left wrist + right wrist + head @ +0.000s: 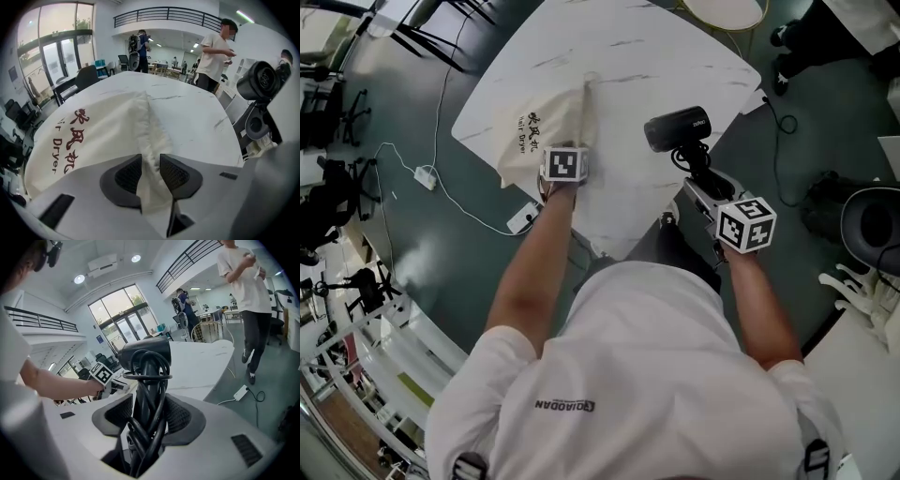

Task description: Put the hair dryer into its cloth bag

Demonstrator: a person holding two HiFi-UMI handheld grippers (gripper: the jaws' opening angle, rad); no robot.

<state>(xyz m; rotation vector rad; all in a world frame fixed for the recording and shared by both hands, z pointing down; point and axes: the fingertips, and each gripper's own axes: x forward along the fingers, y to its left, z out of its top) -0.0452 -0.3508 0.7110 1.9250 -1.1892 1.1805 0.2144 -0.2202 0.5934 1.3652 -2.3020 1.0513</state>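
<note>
The cream cloth bag (534, 127) with red print lies flat on the white marbled table (675, 66), its gathered mouth edge running toward me. My left gripper (567, 178) points steeply down at that edge. In the left gripper view the ruffled edge (151, 140) runs between the pads (126, 176) of this gripper (150, 171), which stand a little apart. The black hair dryer (677, 129) hangs over the table's near right edge, held by my right gripper (701, 186). The right gripper (149, 416) is shut on its handle and wound cord (147, 394).
A white power strip (523, 218) and its cable lie on the dark floor left of me. Black chairs (431, 33) stand beyond the table's far left. A person (213, 56) stands past the table's far side. A grey bin (872, 225) is at the right.
</note>
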